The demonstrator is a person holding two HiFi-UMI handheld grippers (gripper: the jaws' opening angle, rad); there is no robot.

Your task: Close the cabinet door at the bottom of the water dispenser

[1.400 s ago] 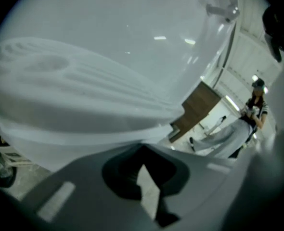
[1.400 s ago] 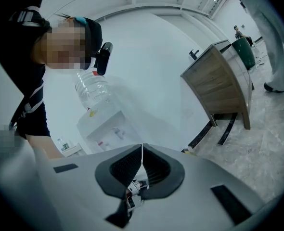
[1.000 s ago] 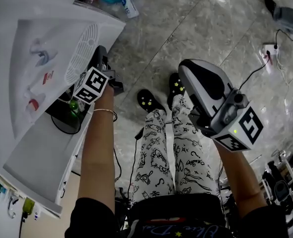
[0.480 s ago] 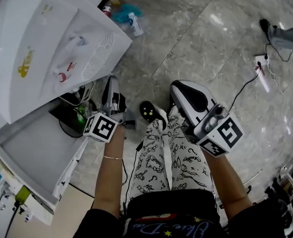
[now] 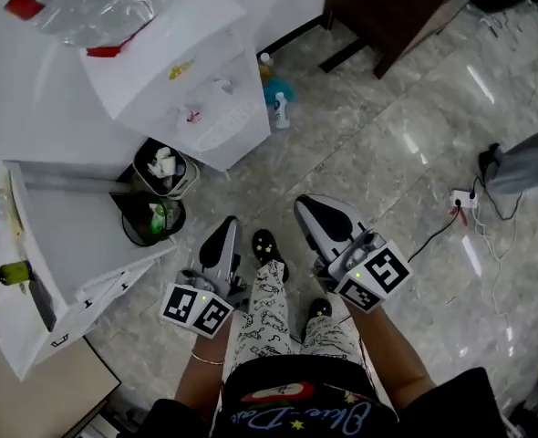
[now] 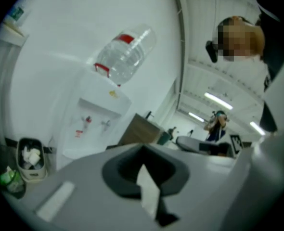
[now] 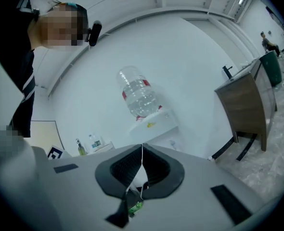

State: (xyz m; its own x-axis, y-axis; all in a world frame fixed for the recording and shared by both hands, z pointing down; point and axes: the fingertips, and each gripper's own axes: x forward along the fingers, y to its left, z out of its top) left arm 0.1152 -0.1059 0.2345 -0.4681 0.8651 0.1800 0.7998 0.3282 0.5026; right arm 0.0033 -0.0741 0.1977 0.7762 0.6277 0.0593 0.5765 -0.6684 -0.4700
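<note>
I hold both grippers low in front of the person, above the marble floor point(image 5: 387, 135), and neither one touches the water dispenser point(image 5: 205, 89). The left gripper point(image 5: 225, 223) has its jaws pressed together with nothing between them; the left gripper view shows only a pale sliver of background behind the closed tips. The right gripper point(image 5: 304, 204) is also pressed together and empty, its two pads meeting along a thin line in the right gripper view. Both point toward the dispenser, with the left one nearer to it.

The dispenser stands against the white wall at upper left of the head view, with a clear water bottle point(image 5: 87, 3) upended on top. The cabinet door point(image 5: 243, 140) sits on its lower front, steeply foreshortened from up here. As far as I can tell it lies in line with the front face, though I cannot make out its edge.

Just beside the dispenser's foot stands a small bin point(image 5: 164, 167) with crumpled white paper in it. A darker bin point(image 5: 152, 219) holding something green is next to that one, nearer the left gripper. A white cabinet point(image 5: 59, 245) fills the left edge. A blue and white bottle point(image 5: 276, 109) stands on the floor at the dispenser's far side, with a brown wooden cabinet point(image 5: 387, 7) beyond. The person's patterned trousers point(image 5: 267, 322) and dark shoes point(image 5: 267, 248) show between the grippers.
</note>
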